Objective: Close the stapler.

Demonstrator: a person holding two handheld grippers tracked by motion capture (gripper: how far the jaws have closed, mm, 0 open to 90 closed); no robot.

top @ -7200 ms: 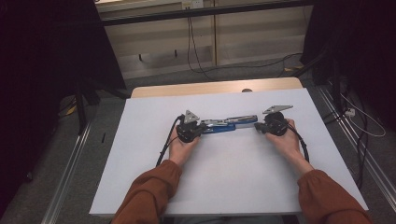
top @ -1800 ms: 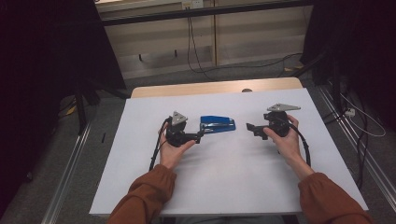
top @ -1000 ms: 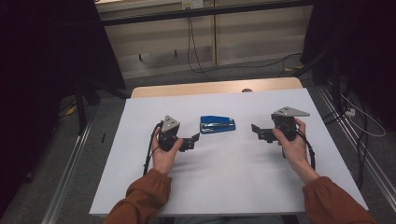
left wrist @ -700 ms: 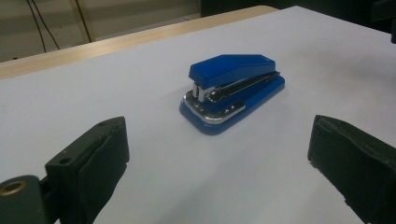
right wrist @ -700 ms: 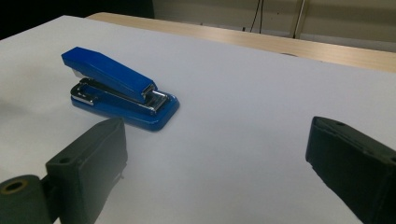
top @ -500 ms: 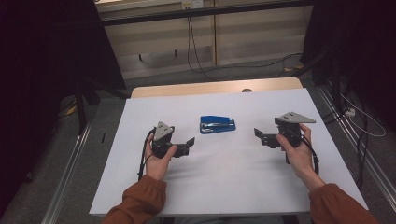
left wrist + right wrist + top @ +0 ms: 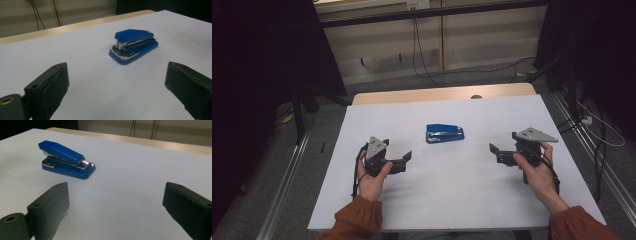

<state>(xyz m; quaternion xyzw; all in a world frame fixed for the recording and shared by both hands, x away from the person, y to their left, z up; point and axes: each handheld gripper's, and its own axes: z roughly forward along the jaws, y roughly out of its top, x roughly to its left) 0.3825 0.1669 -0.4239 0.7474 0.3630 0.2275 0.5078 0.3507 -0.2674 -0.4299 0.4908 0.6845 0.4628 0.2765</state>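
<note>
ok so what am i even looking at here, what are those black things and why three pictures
A person sits at a table covered in white, holding a hand-held claw in each hand: the left claw and the right claw. The high view looks down from above. The other two pictures come from small cameras riding on each claw, so the black blocks at their bottom edges are that claw's own jaws, spread open. A blue stapler lies on the table between the claws. Neither claw holds anything.
</note>
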